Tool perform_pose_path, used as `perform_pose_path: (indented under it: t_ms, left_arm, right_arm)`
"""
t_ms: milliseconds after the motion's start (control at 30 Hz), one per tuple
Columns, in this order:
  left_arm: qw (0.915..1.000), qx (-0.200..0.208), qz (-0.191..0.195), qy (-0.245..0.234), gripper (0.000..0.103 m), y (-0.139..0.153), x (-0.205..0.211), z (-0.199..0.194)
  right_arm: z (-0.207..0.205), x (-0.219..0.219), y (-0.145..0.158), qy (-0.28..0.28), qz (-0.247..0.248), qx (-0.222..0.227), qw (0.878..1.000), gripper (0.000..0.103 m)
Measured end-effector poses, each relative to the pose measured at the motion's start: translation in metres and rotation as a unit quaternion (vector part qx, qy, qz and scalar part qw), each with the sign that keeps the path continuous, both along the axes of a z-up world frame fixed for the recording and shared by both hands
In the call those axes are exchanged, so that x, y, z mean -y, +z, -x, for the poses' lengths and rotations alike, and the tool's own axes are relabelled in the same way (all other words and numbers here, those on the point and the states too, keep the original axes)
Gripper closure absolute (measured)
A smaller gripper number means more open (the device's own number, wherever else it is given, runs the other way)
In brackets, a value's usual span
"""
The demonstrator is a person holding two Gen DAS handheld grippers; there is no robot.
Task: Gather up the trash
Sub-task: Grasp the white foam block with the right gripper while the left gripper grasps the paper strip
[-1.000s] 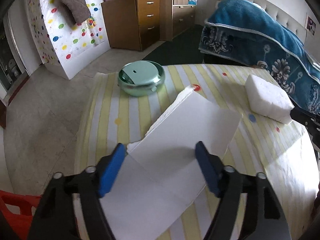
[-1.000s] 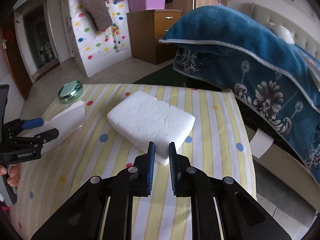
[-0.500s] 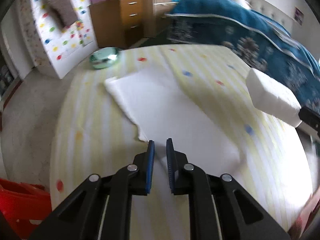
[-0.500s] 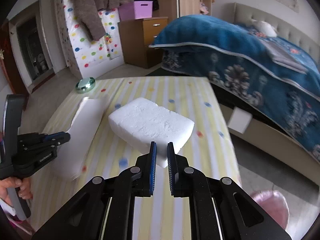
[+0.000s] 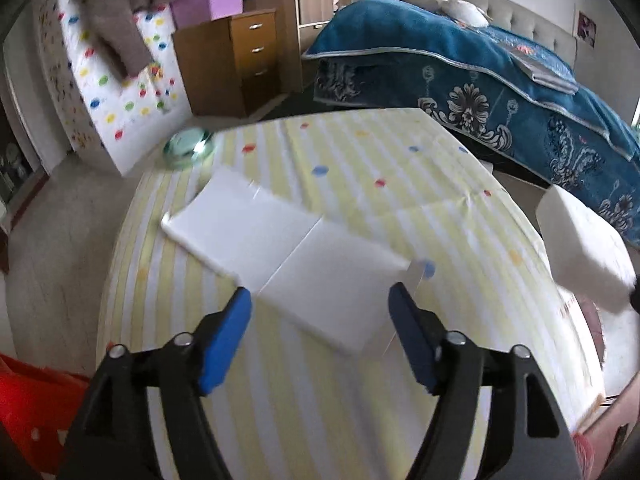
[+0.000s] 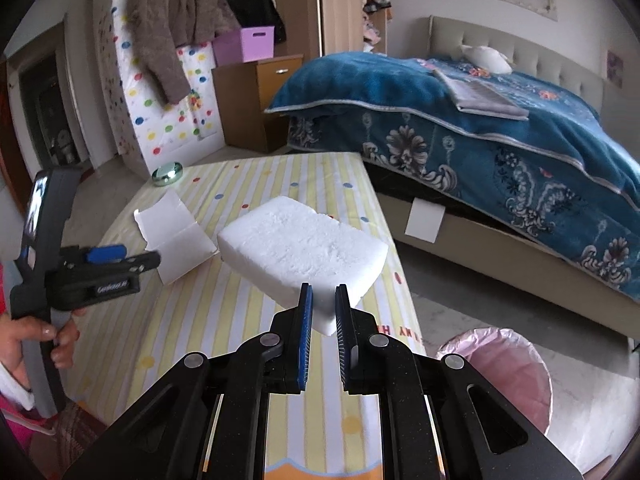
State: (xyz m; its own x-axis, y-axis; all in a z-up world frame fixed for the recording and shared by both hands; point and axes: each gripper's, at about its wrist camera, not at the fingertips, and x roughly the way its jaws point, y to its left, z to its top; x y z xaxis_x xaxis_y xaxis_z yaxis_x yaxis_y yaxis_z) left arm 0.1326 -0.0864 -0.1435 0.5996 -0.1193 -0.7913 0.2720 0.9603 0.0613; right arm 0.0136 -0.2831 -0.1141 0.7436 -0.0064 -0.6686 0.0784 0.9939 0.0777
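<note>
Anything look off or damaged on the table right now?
The folded white cardboard sheet has a ragged, torn far edge and lies askew on the striped tablecloth. The foam block sits clamped by one corner in the right gripper, tilted, over the table's edge. The left gripper is open, holding nothing.

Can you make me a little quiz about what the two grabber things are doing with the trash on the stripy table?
1. True or false: the right gripper is pinching the white foam block.
2. The left gripper is: A) shut on the paper, B) open, with the white paper lying flat ahead of it, C) holding the green dish.
3. Fill in: the bin beside the table has a ____ liner.

Key: 1 true; 2 B; 3 pink.
</note>
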Motion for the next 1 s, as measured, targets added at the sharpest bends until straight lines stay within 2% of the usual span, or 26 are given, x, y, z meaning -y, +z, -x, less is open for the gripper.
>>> perform_pose_path:
  t_ms: [133,200,300,433,733,900,1000]
  left_arm:
    - [0.9996,-0.004,-0.029,0.001,0.026,-0.006,0.032,-0.023]
    - [0.9989,-0.009,-0.046,0.005,0.026,-0.012,0.041,-0.032]
    - [0.9974,-0.013,-0.069,0.015,0.026,-0.02,0.046,-0.041]
    - [0.9962,-0.028,-0.08,0.022,0.026,-0.03,0.036,-0.037]
    - [0.9974,-0.058,-0.031,0.03,0.026,-0.031,-0.03,0.009]
    - [0.9983,-0.047,-0.019,0.03,0.025,-0.022,-0.047,0.019]
    - [0.9993,-0.028,-0.004,0.025,0.011,-0.014,-0.045,0.02]
  right_arm:
    - [0.003,0.01,0.001,-0.007,-0.007,0.002,1.0,0.091]
    - [0.004,0.013,0.001,-0.01,-0.009,0.001,1.0,0.091]
    - [0.004,0.015,0.001,-0.014,-0.011,-0.003,1.0,0.091]
    - [0.004,0.016,0.0,-0.015,-0.015,-0.004,1.0,0.091]
    - [0.017,0.004,-0.001,0.0,-0.018,0.003,1.0,0.09]
    - [0.02,-0.006,0.003,0.006,-0.022,0.003,1.0,0.09]
    - [0.02,-0.011,0.004,0.008,-0.022,0.004,1.0,0.09]
